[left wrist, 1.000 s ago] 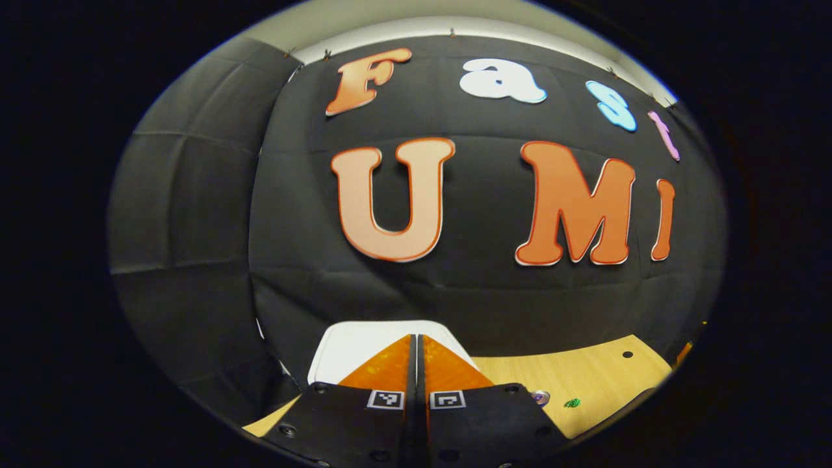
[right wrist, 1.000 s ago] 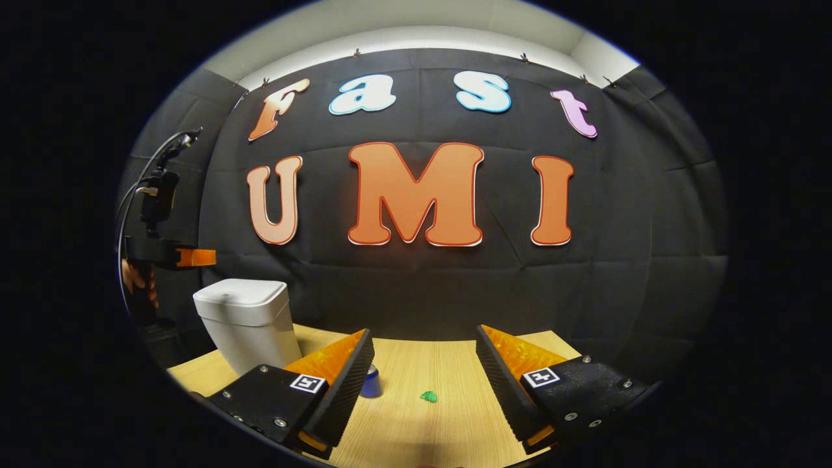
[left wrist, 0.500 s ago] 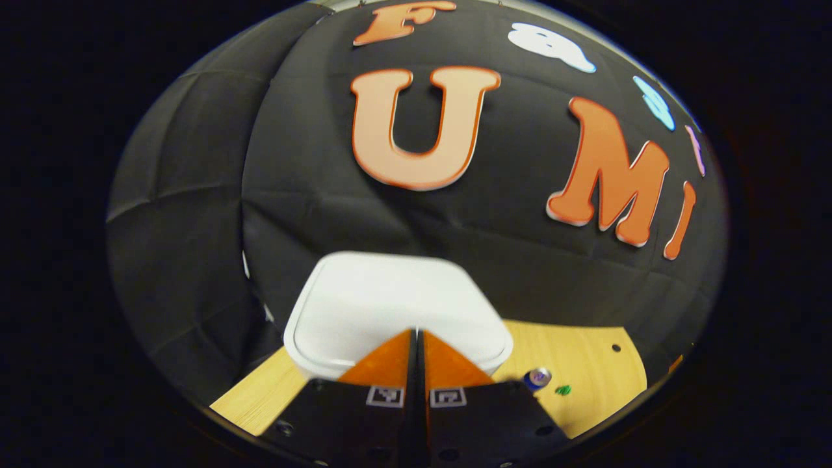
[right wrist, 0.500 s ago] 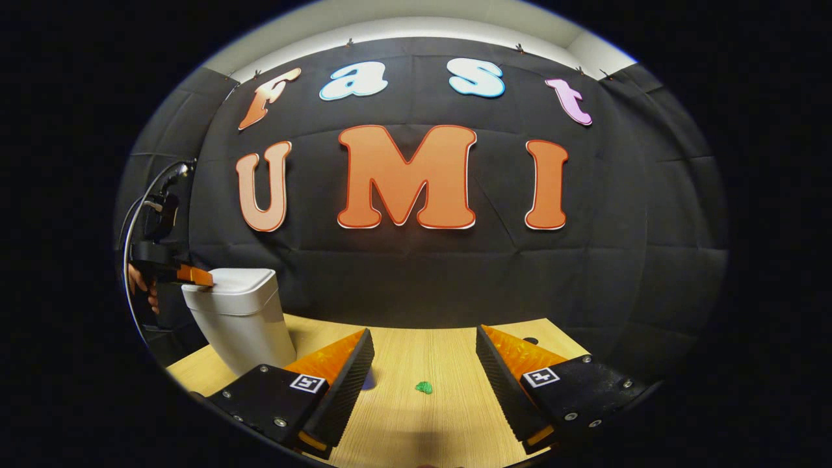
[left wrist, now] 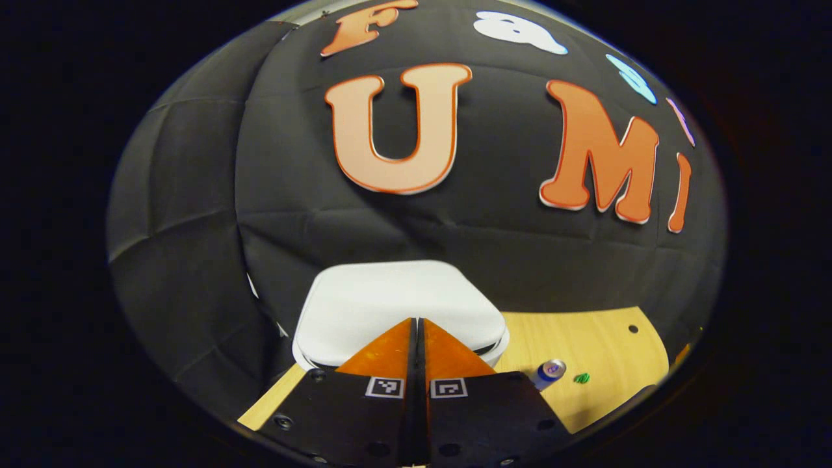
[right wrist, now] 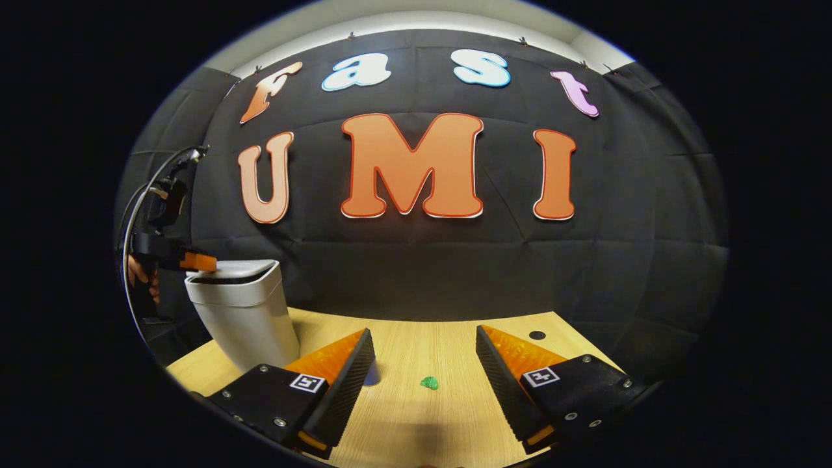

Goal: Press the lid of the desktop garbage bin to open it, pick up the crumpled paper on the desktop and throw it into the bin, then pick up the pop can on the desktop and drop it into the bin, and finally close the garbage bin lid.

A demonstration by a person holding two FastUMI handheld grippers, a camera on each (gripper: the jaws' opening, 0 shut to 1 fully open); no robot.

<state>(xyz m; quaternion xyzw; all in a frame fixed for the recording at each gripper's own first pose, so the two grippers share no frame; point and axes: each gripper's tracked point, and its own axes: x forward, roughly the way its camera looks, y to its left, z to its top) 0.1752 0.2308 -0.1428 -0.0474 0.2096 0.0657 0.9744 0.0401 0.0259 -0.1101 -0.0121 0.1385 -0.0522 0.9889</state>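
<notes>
- The garbage bin [right wrist: 244, 312] is white and stands on the wooden desktop [right wrist: 448, 403], at the left of the right gripper view, close before the black cloth wall [right wrist: 637, 214].
- Its lid [left wrist: 400, 305] is white and flat. In the right gripper view a thin dark gap runs under the lid's front edge; in the left gripper view a small dark gap shows under its right corner.
- The left gripper [left wrist: 417, 322] sits over the near edge of the lid with its two fingers pressed together, nothing between them. The tips lie on or just above the lid; actual contact cannot be told.
- In the right gripper view that same left gripper [right wrist: 198, 262] shows far off at the bin's top rim, with a hand [right wrist: 140, 276] behind it holding its grip and a cable arching above.
- The pop can [left wrist: 547, 374] lies on its side on the desktop to the right of the bin in the left gripper view, its silver end facing the camera. In the right gripper view it is mostly hidden behind a finger.
- The crumpled paper [right wrist: 429, 383] is a small green scrap on the desktop, just beyond the can from the bin, apart from both.
- The right gripper [right wrist: 422, 351] hovers over the desktop with its fingers spread wide, holding nothing; the paper lies in the gap between them, farther off.
- A small dark hole [right wrist: 537, 335] marks the far right part of the desktop.
</notes>
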